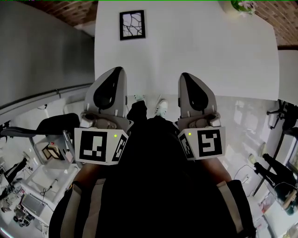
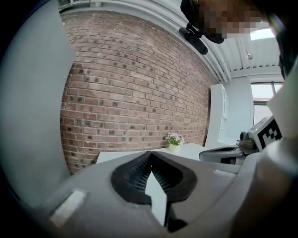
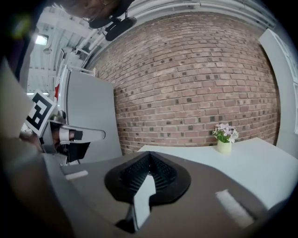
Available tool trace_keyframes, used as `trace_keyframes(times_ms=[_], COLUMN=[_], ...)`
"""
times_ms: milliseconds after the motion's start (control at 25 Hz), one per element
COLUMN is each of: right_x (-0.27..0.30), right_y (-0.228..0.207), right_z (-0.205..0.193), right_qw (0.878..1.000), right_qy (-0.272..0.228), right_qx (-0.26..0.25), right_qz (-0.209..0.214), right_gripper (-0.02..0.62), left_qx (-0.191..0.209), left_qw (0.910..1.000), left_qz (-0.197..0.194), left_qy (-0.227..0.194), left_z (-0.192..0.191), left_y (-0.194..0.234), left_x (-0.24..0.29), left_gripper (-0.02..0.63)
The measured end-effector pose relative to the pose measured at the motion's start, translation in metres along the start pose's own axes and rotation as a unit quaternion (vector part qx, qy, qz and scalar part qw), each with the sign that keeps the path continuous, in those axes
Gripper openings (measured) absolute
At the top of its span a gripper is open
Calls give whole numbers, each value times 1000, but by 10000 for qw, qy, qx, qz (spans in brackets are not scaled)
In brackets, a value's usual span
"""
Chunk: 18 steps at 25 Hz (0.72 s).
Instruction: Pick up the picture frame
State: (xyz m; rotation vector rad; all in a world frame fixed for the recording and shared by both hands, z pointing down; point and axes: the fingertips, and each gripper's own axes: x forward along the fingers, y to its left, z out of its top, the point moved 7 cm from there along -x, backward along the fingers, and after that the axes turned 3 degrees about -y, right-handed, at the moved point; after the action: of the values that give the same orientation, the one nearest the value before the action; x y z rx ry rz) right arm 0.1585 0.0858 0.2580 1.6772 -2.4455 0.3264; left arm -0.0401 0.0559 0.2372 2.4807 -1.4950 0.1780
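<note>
Picture frame (image 1: 132,25) is lying untouched on far counter (image 1: 200,46) | left claw (image 1: 117,71) and right claw (image 1: 184,76) are hovering clenched, empty, well short | pickup not begun

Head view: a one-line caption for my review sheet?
Jaws shut and empty, left gripper and right gripper hover short of the table bearing a picture frame and potted plant.

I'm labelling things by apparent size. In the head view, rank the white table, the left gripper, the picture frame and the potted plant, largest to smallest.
1. white table
2. left gripper, though its nearness to the camera inflates it
3. picture frame
4. potted plant, partly cut off at the picture's top edge
</note>
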Motion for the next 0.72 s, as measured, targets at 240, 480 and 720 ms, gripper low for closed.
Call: trace_keyframes(times_ms=[240, 480, 720], right_x=[39, 72, 96], right_y=[7, 15, 24], right_z=[3, 13, 20], right_qw=[9997, 9988, 9978], right_qy=[143, 275, 423], right_qx=[-101, -262, -302], right_qz=[-173, -312, -422], right_gripper=[2, 2, 2], left_qx=[-110, -193, -289], left_qw=[9997, 9992, 9987], left_qz=[-211, -347, -410], left_qy=[3, -81, -107], left_z=[0, 7, 10], left_y=[31, 63, 90], left_x=[28, 49, 59], left_gripper=[-3, -3, -3])
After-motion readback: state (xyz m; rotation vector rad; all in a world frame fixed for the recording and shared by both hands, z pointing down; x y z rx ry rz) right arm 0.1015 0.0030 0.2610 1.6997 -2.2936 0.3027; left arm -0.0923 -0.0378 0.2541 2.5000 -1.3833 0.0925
